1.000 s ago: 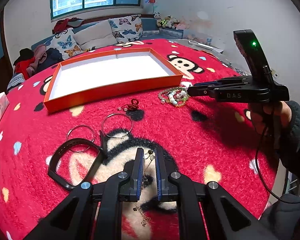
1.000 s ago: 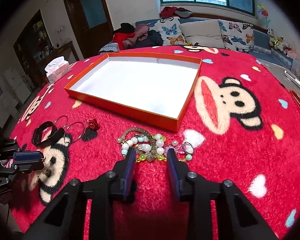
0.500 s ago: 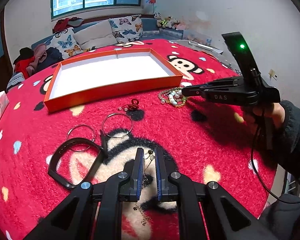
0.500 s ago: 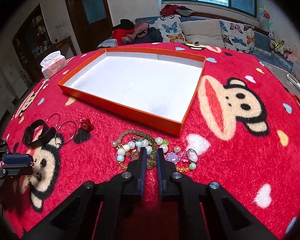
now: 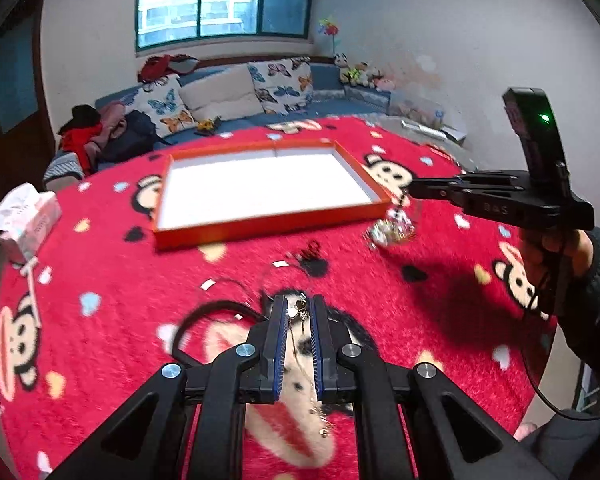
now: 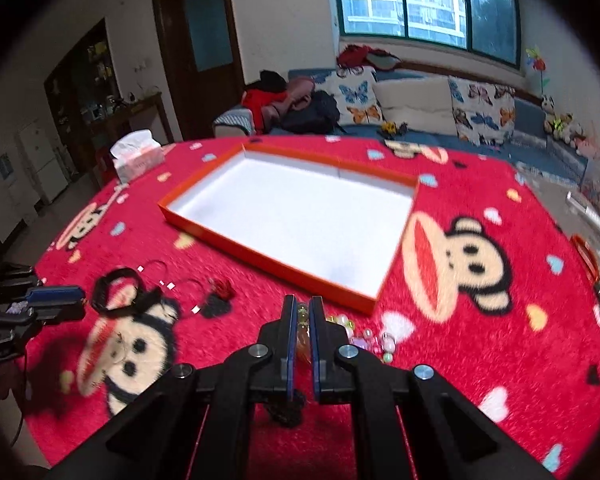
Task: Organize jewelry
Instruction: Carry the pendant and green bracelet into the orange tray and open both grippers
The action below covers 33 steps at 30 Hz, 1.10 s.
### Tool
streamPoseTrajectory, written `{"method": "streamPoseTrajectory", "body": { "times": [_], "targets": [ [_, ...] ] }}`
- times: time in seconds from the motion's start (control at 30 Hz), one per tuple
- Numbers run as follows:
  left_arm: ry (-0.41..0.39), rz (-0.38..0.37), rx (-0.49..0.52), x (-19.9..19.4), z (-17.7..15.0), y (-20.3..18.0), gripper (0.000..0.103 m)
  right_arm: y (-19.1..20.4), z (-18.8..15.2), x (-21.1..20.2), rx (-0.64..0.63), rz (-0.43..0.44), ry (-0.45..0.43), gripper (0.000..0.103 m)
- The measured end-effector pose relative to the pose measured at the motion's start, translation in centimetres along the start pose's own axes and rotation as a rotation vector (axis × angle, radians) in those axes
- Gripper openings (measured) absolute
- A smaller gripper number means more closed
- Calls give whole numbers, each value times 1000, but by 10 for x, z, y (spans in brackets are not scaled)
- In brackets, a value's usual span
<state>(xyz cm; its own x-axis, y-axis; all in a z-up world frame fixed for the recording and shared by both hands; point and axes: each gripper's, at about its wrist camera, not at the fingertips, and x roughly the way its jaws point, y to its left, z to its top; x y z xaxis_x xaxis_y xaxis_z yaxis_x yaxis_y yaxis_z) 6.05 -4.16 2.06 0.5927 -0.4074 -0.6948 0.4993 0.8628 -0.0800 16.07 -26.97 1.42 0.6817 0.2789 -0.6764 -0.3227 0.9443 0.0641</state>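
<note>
A living room with a blue sofa (image 5: 236, 96) under a window holds a round table covered by a red blanket (image 6: 500, 352) with monkey faces. An orange tray (image 5: 276, 222) with a white floor lies near the far edge of the table.

The left gripper (image 5: 298, 312) has its jaws nearly together on a thin gold chain (image 5: 300, 314) that hangs between the pads. Just left of it lie a black band (image 5: 204, 312) and wire hoops (image 5: 228, 282), blurred.

The right gripper (image 6: 300, 310) is also almost closed, and it holds a string of beads (image 5: 392, 226). In the left wrist view the beads hang from its tips beside the near right corner of the tray, just above the blanket. More beads (image 6: 372, 338) lie on the blanket by its right finger. A tissue box (image 6: 138, 156) stands at the left edge.
</note>
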Motion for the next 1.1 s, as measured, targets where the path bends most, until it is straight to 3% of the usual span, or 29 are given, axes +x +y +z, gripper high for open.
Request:
{"method": "streamPoseTrajectory", "body": {
  "times": [0.4,0.67,0.87,1.1],
  "targets": [
    [-114,64,8,-56,56,24,11,12,42,-30,-63,16,-116,8],
    [-203,86,44,-76,134,42,11,4,68,-23,-72,-10,-142,8],
    [-208,128,77,-50,189,58,11,-10,72,5,-50,-31,-102,8],
    [-125,134,44,13,210,87,11,-24,59,41,-3,-37,-36,8]
  ]
}}
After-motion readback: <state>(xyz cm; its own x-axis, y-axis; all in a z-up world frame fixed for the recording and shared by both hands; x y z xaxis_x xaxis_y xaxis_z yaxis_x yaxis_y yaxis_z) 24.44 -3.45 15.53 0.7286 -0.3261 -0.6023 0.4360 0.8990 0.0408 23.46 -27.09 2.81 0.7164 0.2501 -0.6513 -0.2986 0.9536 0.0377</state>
